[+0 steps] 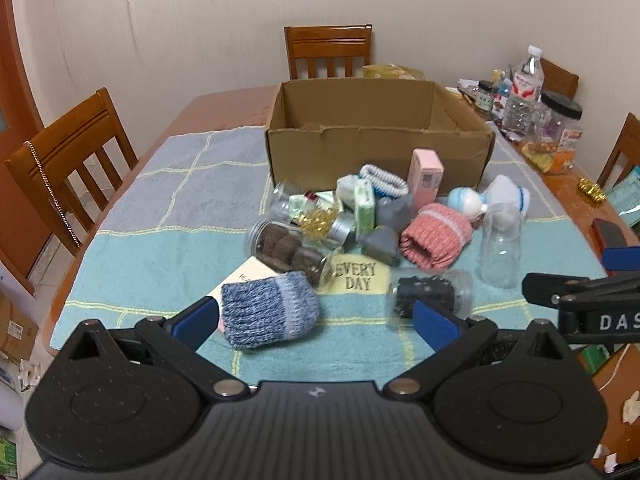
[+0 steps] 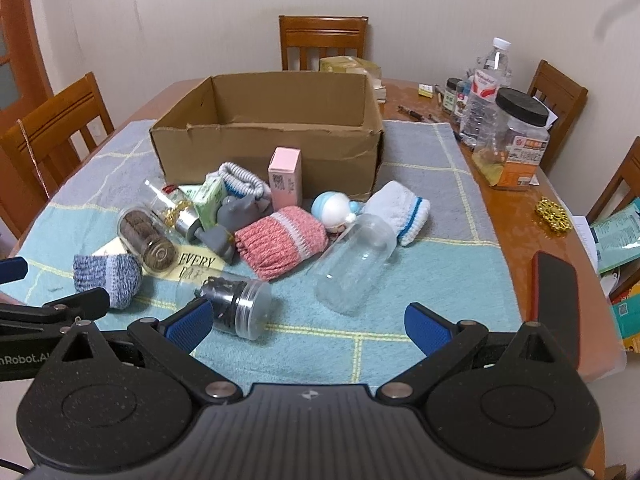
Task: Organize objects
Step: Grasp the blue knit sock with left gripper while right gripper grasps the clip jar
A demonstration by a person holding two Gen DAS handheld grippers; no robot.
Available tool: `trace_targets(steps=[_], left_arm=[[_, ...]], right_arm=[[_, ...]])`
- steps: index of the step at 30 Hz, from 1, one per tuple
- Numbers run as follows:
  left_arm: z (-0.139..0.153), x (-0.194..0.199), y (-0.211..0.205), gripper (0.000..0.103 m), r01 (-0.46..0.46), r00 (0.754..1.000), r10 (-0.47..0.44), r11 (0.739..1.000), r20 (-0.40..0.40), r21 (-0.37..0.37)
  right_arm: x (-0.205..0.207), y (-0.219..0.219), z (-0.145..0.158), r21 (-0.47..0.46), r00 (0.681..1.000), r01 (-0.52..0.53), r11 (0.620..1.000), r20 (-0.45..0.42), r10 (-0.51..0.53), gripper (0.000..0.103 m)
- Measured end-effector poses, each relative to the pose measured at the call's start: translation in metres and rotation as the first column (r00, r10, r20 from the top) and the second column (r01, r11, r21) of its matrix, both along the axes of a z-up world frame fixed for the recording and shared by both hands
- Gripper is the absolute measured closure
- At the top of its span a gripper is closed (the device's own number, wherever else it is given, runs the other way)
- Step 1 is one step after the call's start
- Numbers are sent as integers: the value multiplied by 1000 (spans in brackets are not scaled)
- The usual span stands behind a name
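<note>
An open cardboard box (image 1: 376,148) (image 2: 264,148) stands at the back of a checked cloth. In front of it lies a pile: a blue knit sock (image 1: 268,312) (image 2: 110,276), a pink knit sock (image 1: 436,236) (image 2: 280,240), a white sock (image 2: 400,208), a pink carton (image 1: 426,176) (image 2: 285,178), a jar of brown pieces (image 1: 288,252) (image 2: 148,240), a jar of dark pieces (image 1: 432,296) (image 2: 236,308) and an empty clear jar (image 1: 502,248) (image 2: 352,264). My left gripper (image 1: 316,320) is open, its fingers either side of the blue sock. My right gripper (image 2: 308,322) is open and empty above the cloth.
Wooden chairs (image 1: 68,168) (image 2: 322,40) stand around the table. Bottles and jars (image 1: 528,92) (image 2: 516,140) crowd the far right of the table. A gold ornament (image 2: 554,214) and papers (image 2: 616,236) lie at the right edge. A yellow "EVERY DAY" card (image 1: 360,278) lies under the pile.
</note>
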State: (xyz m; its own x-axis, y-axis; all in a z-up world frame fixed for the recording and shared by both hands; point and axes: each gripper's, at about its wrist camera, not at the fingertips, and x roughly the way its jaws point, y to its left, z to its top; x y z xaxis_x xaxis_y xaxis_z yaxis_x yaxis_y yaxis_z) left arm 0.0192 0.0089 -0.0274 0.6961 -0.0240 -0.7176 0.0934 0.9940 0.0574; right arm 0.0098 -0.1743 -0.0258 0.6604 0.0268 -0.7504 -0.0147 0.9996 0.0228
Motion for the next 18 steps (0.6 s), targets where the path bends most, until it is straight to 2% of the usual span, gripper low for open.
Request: trace_targets(steps=[9,18], left_arm=[[-29,15,20,1,-71,997,71,997,-23,-14],[-73,37,12,1,-136,991,136,989,7,54]], right_arm=[[12,14,-21,-29,999,-28,999,-32,27,0],[14,12,-39,-53,998,-43,998,-53,40,0]])
